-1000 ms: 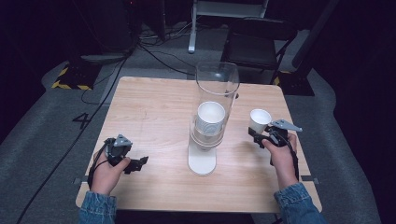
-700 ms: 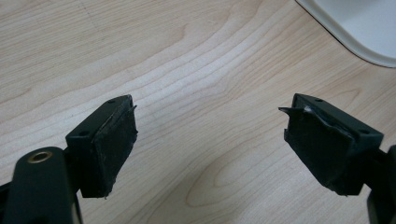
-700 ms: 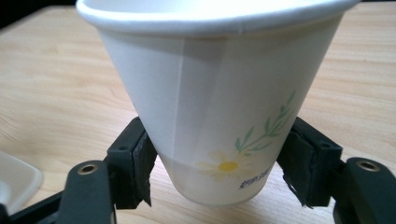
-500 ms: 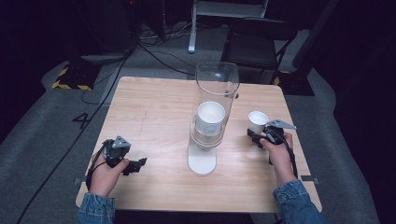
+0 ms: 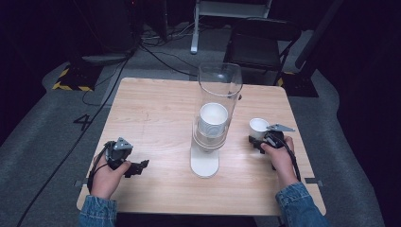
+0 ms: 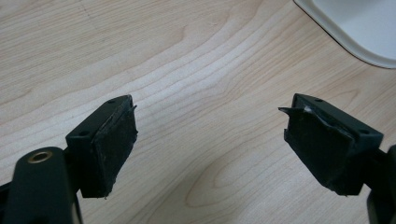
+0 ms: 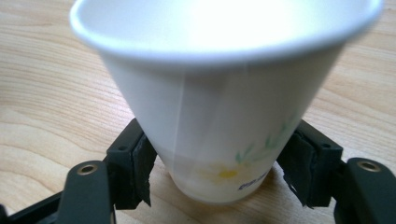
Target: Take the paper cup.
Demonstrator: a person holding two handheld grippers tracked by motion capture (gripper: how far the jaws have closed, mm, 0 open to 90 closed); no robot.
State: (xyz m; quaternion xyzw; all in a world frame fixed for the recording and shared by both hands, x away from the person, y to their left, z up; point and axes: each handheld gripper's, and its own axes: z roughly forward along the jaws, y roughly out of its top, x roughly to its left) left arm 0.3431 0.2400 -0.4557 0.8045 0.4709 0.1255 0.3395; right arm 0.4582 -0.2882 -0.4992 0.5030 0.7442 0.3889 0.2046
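A white paper cup [image 5: 258, 125] with a small flower print [image 7: 219, 107] stands upright on the wooden table [image 5: 156, 113], right of the dispenser. My right gripper [image 5: 257, 138] [image 7: 217, 172] is shut on the cup's lower part, one black pad on each side. A clear tube [image 5: 220, 82] rises at the table's middle from a white base [image 5: 204, 163], with a stack of white cups [image 5: 213, 118] inside. My left gripper [image 5: 141, 165] [image 6: 210, 140] rests low over the front left of the table, open, with bare wood between its pads.
A corner of the white base [image 6: 355, 23] lies beyond my left gripper. A dark chair [image 5: 262, 42] and cables [image 5: 156, 47] sit on the floor past the table's far edge. The table's right edge is close to my right hand.
My right gripper has sunk with the cup, down to the table and slightly toward the dispenser. The left hand has stayed put.
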